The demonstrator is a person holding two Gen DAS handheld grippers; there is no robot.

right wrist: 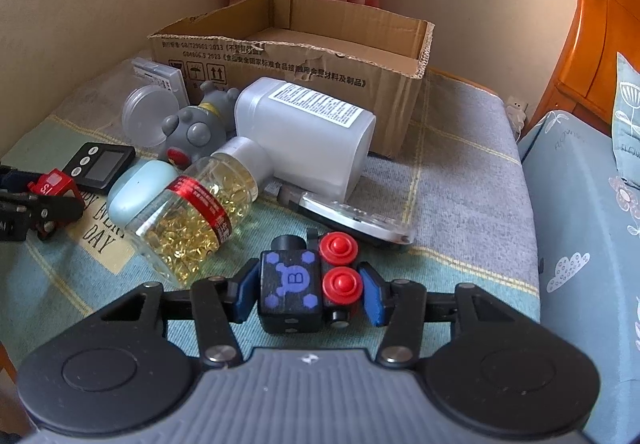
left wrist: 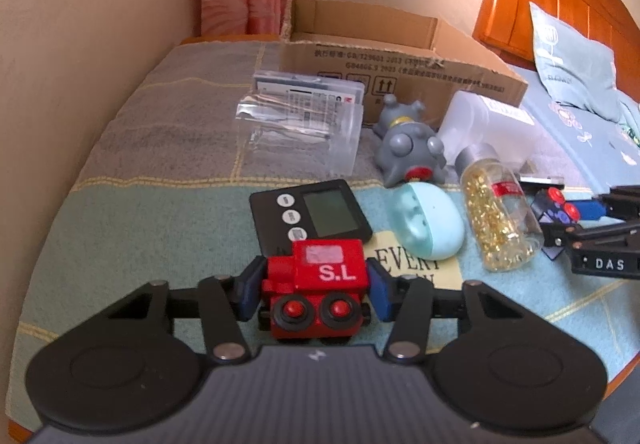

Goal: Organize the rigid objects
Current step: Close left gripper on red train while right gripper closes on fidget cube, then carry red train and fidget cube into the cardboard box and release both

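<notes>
Left gripper (left wrist: 314, 294): jaws closed most of the way onto the red train (left wrist: 316, 286), 1 blue pad against each side, low centre of the left view.
Right gripper (right wrist: 309, 292): jaws likewise closed on the black train (right wrist: 308, 286); the left pad touches the block face, the right pad sits at the 2 red wheels, and contact there looks slight.
Red train: lies on its side, wheels toward the camera, the "S.L" face up; whether it is off the cloth I cannot tell.
Black train: wheels turned to the right of the frame, held just above or on the cloth.
Near the jaws: timer (left wrist: 310, 213) just behind the red train; pill jar (right wrist: 192, 215) on its side left of the black train; mint case (left wrist: 426, 222) between timer and jar.
Further out: grey toy (left wrist: 412, 141), white bottle (right wrist: 308, 131), clear boxes (left wrist: 300, 119).
Box (right wrist: 304, 55): open, upper centre in both views, behind the clutter; the likely place for everything.
Risk 1: the black train may twist or drop, since round wheels give 1 pad little flat to bear on.
Risk 2: a low carry toward the box could knock the jar rolling or clip the bottle.
Risk 3: the 2 grippers, both heading for 1 opening, could collide.
</notes>
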